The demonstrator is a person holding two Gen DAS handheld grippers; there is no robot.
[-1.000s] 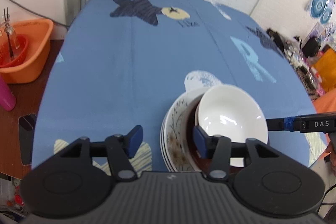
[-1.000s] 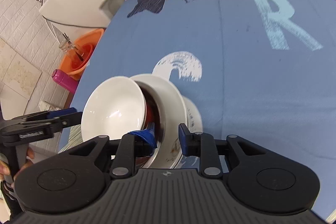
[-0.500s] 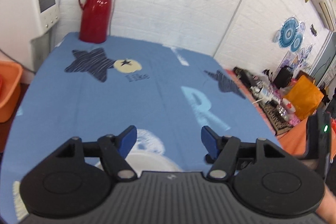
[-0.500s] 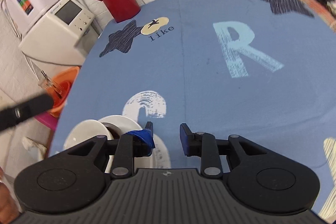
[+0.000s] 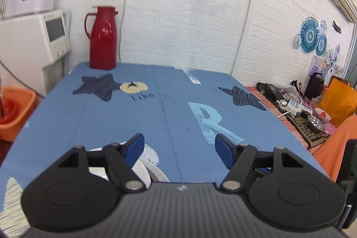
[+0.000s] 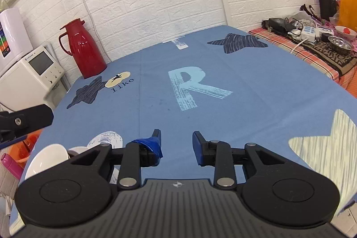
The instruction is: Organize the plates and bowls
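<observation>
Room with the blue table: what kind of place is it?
Probably a home dining or kitchen corner: a red flask stands on the tablecloth, a white bowl sits near the edge, and an orange basin waits beside the table.

The blue tablecloth (image 6: 256,90) lies bare across its whole middle and far right, so a gripper could sweep freely over the printed R and both dark stars. The only thing standing on the far edge is the red thermos (image 5: 103,37), upright in the far left corner against the white brick wall (image 5: 189,15). At the near left edge the stacked white bowl (image 6: 48,158) and plates (image 5: 154,171) take up that corner, just beside the left gripper (image 5: 178,150). Off the left side sit the white appliance (image 6: 31,73) and the orange basin (image 5: 16,108); off the right, a cluttered side table (image 6: 312,37) bounds the way.
</observation>
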